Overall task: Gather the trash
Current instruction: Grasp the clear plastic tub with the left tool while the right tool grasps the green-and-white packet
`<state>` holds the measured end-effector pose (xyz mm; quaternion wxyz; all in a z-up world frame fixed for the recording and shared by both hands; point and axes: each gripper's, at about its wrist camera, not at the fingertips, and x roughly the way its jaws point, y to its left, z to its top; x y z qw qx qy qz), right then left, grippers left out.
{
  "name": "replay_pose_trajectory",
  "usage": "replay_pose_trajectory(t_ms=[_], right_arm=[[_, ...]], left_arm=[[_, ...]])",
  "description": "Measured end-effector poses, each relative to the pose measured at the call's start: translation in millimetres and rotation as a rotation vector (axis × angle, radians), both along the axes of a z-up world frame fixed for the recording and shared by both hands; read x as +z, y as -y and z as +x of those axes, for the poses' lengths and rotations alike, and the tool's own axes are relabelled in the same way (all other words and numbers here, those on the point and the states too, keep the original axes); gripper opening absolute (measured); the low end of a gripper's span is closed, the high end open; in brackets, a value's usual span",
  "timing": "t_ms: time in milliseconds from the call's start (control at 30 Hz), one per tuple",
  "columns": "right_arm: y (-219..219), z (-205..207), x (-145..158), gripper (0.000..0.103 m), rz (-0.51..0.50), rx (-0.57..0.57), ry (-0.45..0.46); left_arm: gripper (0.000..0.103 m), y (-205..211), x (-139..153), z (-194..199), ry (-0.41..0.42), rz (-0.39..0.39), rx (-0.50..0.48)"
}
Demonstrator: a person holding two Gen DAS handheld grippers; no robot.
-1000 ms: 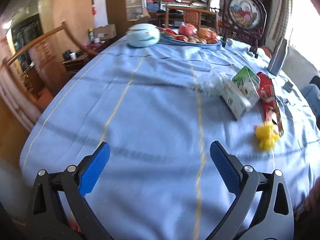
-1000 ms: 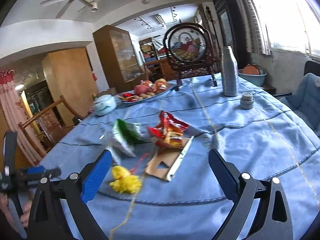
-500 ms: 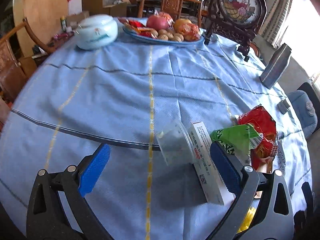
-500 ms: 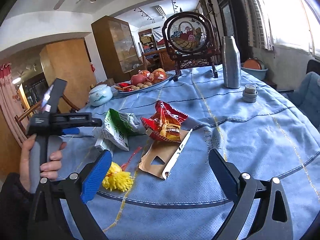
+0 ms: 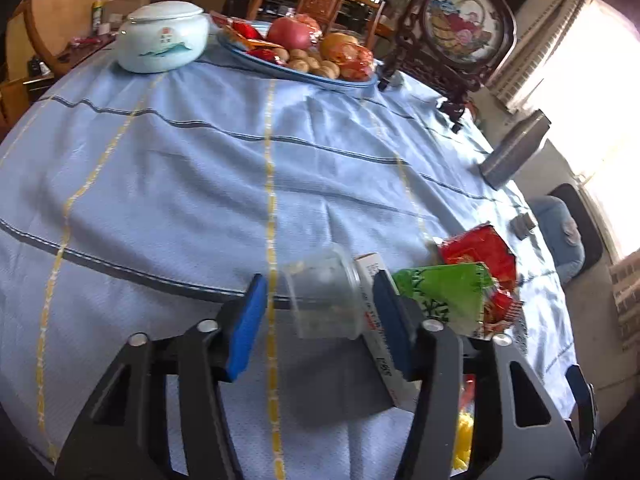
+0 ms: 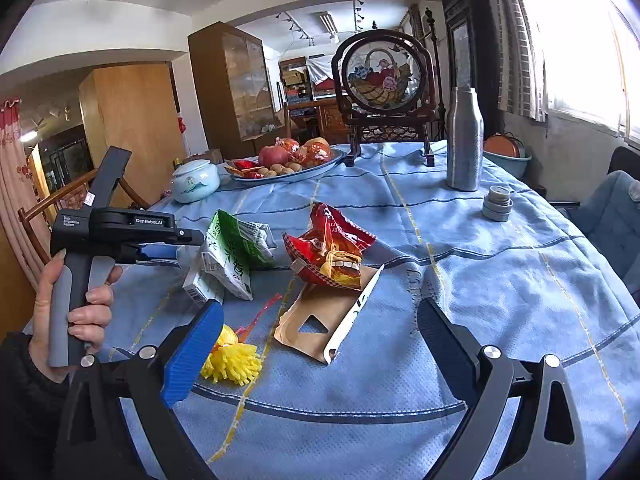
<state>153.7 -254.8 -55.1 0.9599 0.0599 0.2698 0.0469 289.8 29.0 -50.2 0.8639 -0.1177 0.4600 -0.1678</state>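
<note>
1. Left gripper straddling clear plastic cup, 2 blue pads partly apart, neither visibly pressing it.
2. Lying on its side on blue tablecloth, touching white carton, beside green wrapper.
3. Right gripper gaping wide above brown paper packet, holding nothing.

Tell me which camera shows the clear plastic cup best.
The left wrist view: the clear plastic cup lies on its side between the left claw's blue pads, whole and near. In the right wrist view the green packet and that claw hide it almost completely.
</note>
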Motion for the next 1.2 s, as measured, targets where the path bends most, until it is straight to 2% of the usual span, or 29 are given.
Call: replay_pose_trajectory(t_ms=[33, 67, 133, 267, 333, 500, 600, 667, 733, 833, 1000, 1100, 1167, 1200], right_arm=[[0, -1, 0, 0.096, 0.001, -0.001, 0.002], [0, 0, 1, 0.096, 0.003, -0.001, 0.003], [1, -1, 1, 0.096, 0.007, -0.001, 0.005], [4, 0, 1, 0.096, 0.022, 0.003, 0.004], [5, 0, 1, 0.096, 0.028, 0.003, 0.007], [5, 0, 1, 0.096, 0.027, 0.003, 0.007], [5, 1, 1, 0.096, 0.024, 0.003, 0.0], [3, 4, 1, 0.096, 0.017, 0.01, -0.024], [0, 13, 1, 0.087, 0.039, 0.04, -0.055], [-19, 31, 7, 0.074, 0.055, 0.141, -0.101], [-80, 67, 21, 0.071, -0.067, 0.274, -0.108], [-99, 100, 11, 0.068, -0.108, 0.28, -0.181], [-101, 122, 0, 0.064, -0.099, 0.268, -0.246], [-101, 127, -5, 0.058, -0.089, 0.267, -0.266]], left_arm=[[0.039, -1, 1, -1, 0.0, -0.007, -0.006], [0.035, -2, 1, -2, 0.001, -0.006, -0.003], [0.034, -10, 2, -2, -0.003, 0.003, 0.038], [0.033, -32, -2, 1, -0.035, -0.06, 0.089], [0.033, -33, -4, 2, -0.053, -0.078, 0.075], [0.038, -21, -13, 6, -0.098, -0.057, 0.038], [0.034, -24, -7, 2, -0.052, -0.007, 0.082], [0.033, -32, 6, -8, 0.02, 0.036, 0.142], [0.033, -40, 18, -18, 0.084, 0.066, 0.192], [0.033, -47, 22, -24, 0.114, 0.099, 0.226], [0.033, -48, 28, -37, 0.175, 0.163, 0.244], [0.033, -45, 34, -44, 0.228, 0.225, 0.274], [0.033, -46, 35, -48, 0.248, 0.262, 0.291], [0.033, -46, 36, -50, 0.258, 0.28, 0.301]])
